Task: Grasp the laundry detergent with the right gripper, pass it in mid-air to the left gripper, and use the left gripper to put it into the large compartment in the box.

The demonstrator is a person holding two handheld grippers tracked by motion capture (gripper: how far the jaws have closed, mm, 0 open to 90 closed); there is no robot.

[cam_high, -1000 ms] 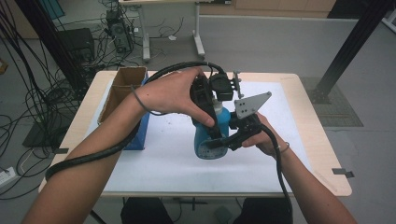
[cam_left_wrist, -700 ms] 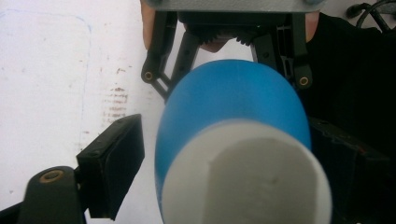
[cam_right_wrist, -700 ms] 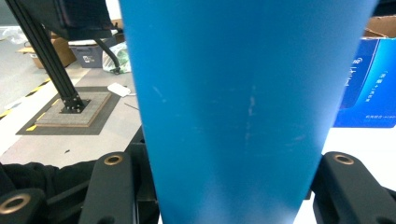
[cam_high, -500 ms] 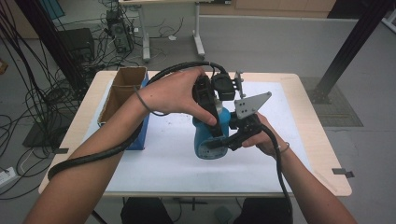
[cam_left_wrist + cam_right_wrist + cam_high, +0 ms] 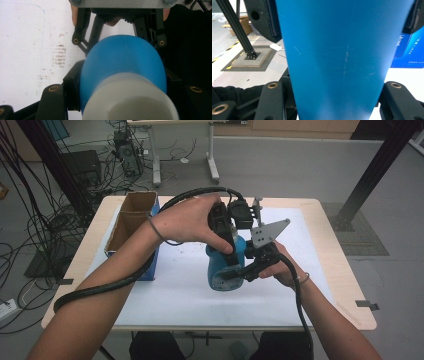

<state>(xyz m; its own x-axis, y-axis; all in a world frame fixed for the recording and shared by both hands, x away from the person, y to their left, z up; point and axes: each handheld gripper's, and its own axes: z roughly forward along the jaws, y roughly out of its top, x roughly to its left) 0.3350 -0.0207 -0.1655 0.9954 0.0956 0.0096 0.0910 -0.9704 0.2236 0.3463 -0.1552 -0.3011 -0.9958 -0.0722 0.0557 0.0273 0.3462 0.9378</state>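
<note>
A blue bottle (image 5: 221, 266) with a white cap (image 5: 130, 100) is held tilted above the middle of the table, its base toward me. My left gripper (image 5: 226, 231) comes down on its top end. Its jaws have just been closing, and the pads now press the bottle's neck from both sides in the left gripper view (image 5: 120, 97). My right gripper (image 5: 248, 266) reaches in from the right and is shut on the bottle's body. That blue body (image 5: 337, 57) stands between its jaws (image 5: 337, 102) in the right gripper view.
A white sheet (image 5: 175, 295) covers the wooden table (image 5: 345, 285). An open cardboard box with a blue side (image 5: 131, 222) stands at the table's left. A black post (image 5: 372, 170) rises beyond the far right corner. Cables (image 5: 30, 235) lie on the floor at the left.
Both hands and the bottle stay where they were. The left gripper's jaws have drawn in around the bottle's top end.
</note>
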